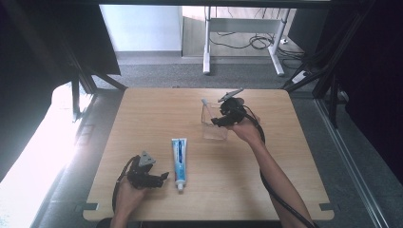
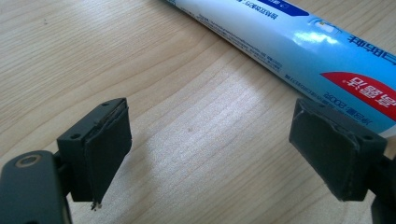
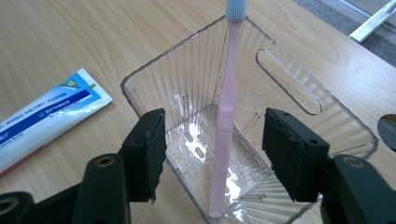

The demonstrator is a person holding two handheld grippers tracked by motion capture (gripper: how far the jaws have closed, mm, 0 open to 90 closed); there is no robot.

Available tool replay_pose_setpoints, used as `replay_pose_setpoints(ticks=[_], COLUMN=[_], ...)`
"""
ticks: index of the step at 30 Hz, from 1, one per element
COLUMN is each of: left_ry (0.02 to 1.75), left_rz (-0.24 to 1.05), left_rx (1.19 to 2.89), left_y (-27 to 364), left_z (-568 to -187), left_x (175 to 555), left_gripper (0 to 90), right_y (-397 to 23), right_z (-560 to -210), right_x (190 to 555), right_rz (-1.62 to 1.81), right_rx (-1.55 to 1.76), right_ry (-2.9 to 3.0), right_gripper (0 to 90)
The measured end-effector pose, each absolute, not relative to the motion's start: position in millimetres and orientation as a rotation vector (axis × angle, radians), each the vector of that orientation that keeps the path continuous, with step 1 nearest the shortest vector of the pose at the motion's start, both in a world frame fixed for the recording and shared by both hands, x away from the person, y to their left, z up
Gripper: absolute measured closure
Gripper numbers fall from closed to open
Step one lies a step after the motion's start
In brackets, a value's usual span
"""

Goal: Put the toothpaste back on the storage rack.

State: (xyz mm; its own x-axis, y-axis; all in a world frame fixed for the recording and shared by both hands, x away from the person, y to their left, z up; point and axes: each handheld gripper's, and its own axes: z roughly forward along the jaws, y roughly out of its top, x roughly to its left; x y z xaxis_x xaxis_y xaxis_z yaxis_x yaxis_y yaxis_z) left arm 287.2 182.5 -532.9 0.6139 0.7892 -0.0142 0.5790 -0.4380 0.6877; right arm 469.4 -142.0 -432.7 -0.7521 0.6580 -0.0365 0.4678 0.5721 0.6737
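One pink toothbrush point(image 3: 223, 140), grey-headed, upright in clear ribbed bin point(image 3: 327, 116) | right claw point(image 3: 215, 154) parted, empty | left claw point(image 2: 210, 154) parted, empty

Toothpaste tube point(image 2: 299, 42): print present, upside down in the left gripper view. White characters, apparently Chinese, on a red patch near the jaw; too distorted to transcribe. Dark blue characters on the white band at the picture's right edge, also not legible. Small grey line of print along the tube's lower edge, blurred. Blue band on the tube in the right gripper view carries white lettering, unreadable.
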Motion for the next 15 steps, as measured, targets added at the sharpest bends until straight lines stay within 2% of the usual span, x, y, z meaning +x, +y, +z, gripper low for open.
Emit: replay_pose_setpoints(ticks=[6, 14, 15], left_ry=[1.072, 1.073, 1.073], left_rz=[0.41, 0.41, 0.409], left_rx=[2.171, 2.169, 2.17], left_y=[182, 182, 181], left_z=[-534, -533, -534], left_x=[287, 287, 287], left_gripper=[13.2, 13.2, 13.2], right_y=[-146, -155, -158], right_z=[-429, -423, -422], right_x=[464, 455, 452], right_rz=[0.95, 0.973, 0.988], right_rx=[0.9, 0.909, 0.906], right_ry=[2.521, 2.519, 2.52], right_gripper=[35.4, 25.9, 22.7])
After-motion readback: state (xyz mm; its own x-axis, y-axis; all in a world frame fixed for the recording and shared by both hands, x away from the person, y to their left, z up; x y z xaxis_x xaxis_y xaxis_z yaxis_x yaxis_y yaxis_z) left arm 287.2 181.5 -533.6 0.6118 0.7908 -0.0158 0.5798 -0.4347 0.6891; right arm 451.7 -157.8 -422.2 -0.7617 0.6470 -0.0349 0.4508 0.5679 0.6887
